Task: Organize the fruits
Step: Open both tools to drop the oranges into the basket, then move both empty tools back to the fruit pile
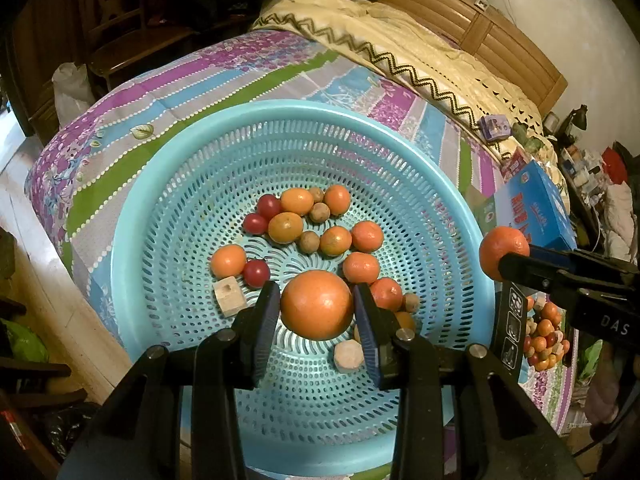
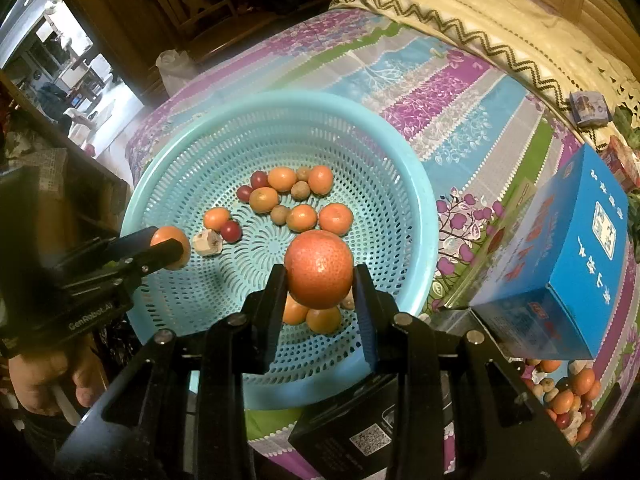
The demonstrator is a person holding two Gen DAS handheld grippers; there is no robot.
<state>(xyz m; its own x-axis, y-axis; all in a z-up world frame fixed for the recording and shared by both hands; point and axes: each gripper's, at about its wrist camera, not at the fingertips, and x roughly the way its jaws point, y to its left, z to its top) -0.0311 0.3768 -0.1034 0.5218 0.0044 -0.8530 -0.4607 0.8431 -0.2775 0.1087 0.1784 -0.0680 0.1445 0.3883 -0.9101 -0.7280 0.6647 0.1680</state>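
A light-blue perforated basket (image 1: pixel 132 216) (image 2: pixel 424 200) lies on a patterned bedspread. It holds several small oranges (image 1: pixel 366 236), red cherry tomatoes (image 1: pixel 256 273), brown round fruits (image 1: pixel 309 241) and wooden blocks (image 1: pixel 228 294). My left gripper (image 1: pixel 316 296) is shut on an orange (image 1: pixel 316 312) above the basket's near side. It shows in the right wrist view at the left (image 2: pixel 170 250). My right gripper (image 2: pixel 319 280) is shut on a second orange (image 2: pixel 319 264) over the basket. In the left wrist view the right gripper (image 1: pixel 506 266) hangs by the basket's right rim.
A blue carton (image 1: pixel 532 208) (image 2: pixel 576 248) lies right of the basket. A heap of mixed fruit (image 1: pixel 544 336) (image 2: pixel 568 400) lies on the bedspread below it. A black box (image 2: pixel 360 432) sits near the front edge. A person's hand (image 2: pixel 40 380) holds the left gripper. A cream blanket (image 1: pixel 400 40) covers the far side.
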